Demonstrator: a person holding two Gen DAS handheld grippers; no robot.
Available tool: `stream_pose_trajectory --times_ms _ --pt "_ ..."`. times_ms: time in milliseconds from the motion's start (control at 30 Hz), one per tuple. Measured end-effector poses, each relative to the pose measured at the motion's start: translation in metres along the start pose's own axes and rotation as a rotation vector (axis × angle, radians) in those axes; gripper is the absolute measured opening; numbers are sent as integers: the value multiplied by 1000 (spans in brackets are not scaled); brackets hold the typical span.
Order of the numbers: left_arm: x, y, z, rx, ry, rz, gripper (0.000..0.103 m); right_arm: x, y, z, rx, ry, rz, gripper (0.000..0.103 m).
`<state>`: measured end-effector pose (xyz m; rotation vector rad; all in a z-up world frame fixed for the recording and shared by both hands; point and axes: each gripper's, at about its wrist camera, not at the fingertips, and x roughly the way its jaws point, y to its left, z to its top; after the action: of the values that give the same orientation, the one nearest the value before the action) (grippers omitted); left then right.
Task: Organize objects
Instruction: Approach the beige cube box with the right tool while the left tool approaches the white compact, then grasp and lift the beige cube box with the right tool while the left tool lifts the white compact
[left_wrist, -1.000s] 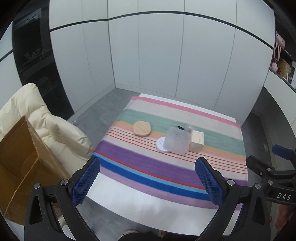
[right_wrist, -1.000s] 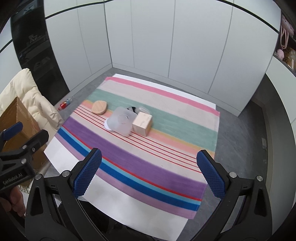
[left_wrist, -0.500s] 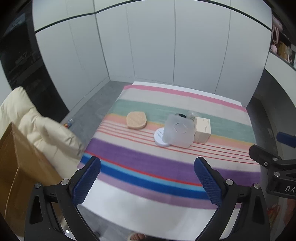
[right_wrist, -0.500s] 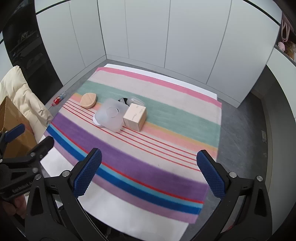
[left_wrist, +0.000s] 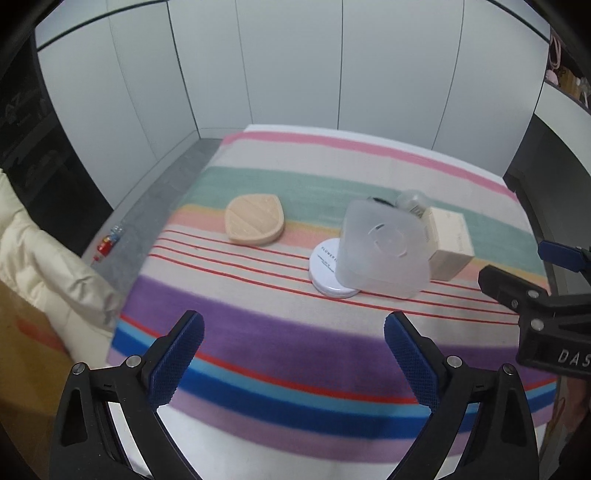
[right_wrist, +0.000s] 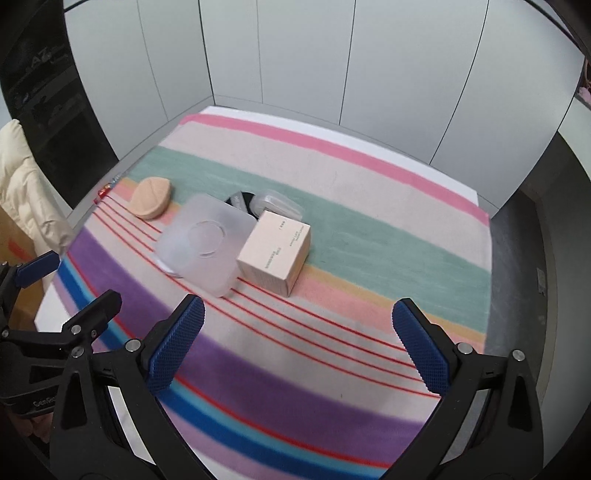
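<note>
On a striped cloth (left_wrist: 332, 339) lie a tan leaf-shaped wooden dish (left_wrist: 255, 219), a frosted plastic box (left_wrist: 382, 251) tipped over a white round compact (left_wrist: 327, 267), a beige carton (left_wrist: 448, 243) and a clear small container (left_wrist: 412, 199) behind. My left gripper (left_wrist: 293, 354) is open and empty over the cloth's near stripes. My right gripper (right_wrist: 301, 341) is open and empty, near the carton (right_wrist: 275, 253) and plastic box (right_wrist: 205, 242). The wooden dish (right_wrist: 151, 197) lies left of them. A black item (right_wrist: 236, 201) is partly hidden behind the box.
A cream padded jacket (left_wrist: 40, 251) and a brown cardboard box (left_wrist: 22, 354) stand left of the table. White cabinet doors (left_wrist: 295, 66) form the back wall. A small red object (left_wrist: 105, 246) lies on the grey floor. The right gripper's body shows in the left wrist view (left_wrist: 535, 314).
Both grippers have moved forward and lower toward the objects, which now look larger. Nothing on the cloth has moved. Both jaws stay open.
</note>
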<state>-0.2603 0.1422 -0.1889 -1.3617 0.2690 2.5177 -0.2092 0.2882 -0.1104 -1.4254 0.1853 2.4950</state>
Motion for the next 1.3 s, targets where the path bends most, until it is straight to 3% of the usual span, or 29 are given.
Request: stream_pose_trajectory --times_ms 400,600,700,767,900,1033,1300 --pt "62 2 -4 -4 44 -62 93 56 2 10 67 23 34 100" --pt "79 -9 4 16 36 -76 93 65 0 20 83 0 41 89" --pt "85 -14 10 26 14 -68 92 68 0 24 80 -5 59 77" --pt "85 -16 14 30 3 -67 88 69 1 27 73 -17 68 63" --pt "83 -19 21 44 -17 -79 59 67 -1 28 70 -36 69 54" --pt "82 -16 25 11 6 -114 58 63 -2 28 60 -38 53 47" --pt "62 -17 11 25 22 -101 58 56 -6 21 59 -17 30 46"
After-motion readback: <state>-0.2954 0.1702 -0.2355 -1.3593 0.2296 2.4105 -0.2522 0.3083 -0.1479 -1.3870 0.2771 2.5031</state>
